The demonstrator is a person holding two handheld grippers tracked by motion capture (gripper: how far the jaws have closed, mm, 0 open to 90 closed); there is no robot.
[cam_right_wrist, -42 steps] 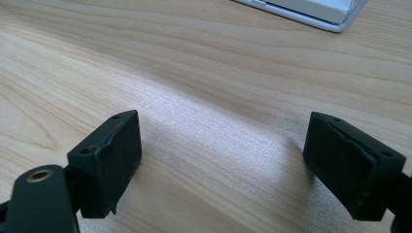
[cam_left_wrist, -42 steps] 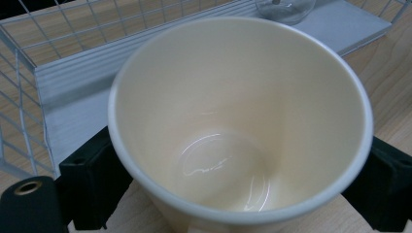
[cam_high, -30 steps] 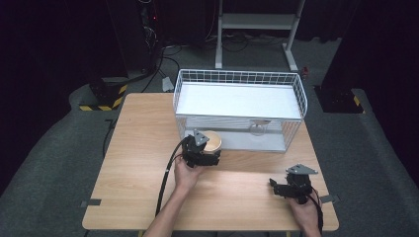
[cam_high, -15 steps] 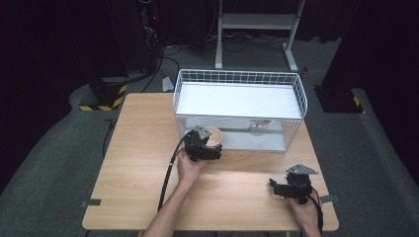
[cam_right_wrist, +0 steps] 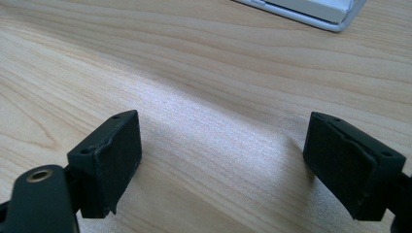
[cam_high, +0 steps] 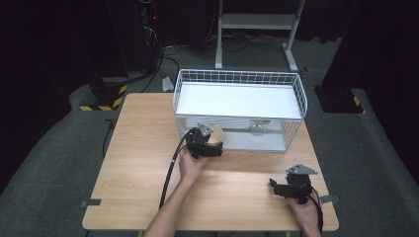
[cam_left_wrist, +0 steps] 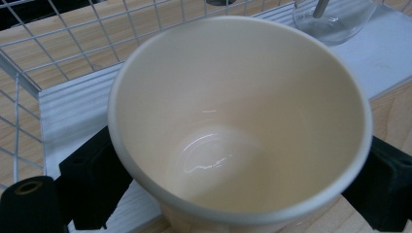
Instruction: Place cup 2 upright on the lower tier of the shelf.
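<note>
A white wire basket [cam_high: 239, 106] is sitting at the far middle of the wooden table [cam_high: 143, 163], with a white tray floor inside it. A clear wine glass [cam_high: 258, 127] is lying inside the basket near its near wall, right of centre; in the left gripper view its bowl [cam_left_wrist: 335, 22] is showing at the far right, beyond the wire grid. The basket's near wire wall is standing between the table's open near part and the tray floor.

The left tool [cam_high: 206, 143] is sitting at the basket's near left corner, and its two black jaws are pressing on either side of a cream paper cup [cam_left_wrist: 238, 121], which is filling the space between them, its mouth facing the camera and its inside bare. In the high view the cup [cam_high: 215, 134] is sitting right at the basket's near wall, above the tray's near edge.

The right tool [cam_high: 285, 190] is resting low over the table's near right corner, well apart from the basket. Its jaws are standing wide apart with nothing but bare wood between them [cam_right_wrist: 223, 160].
</note>
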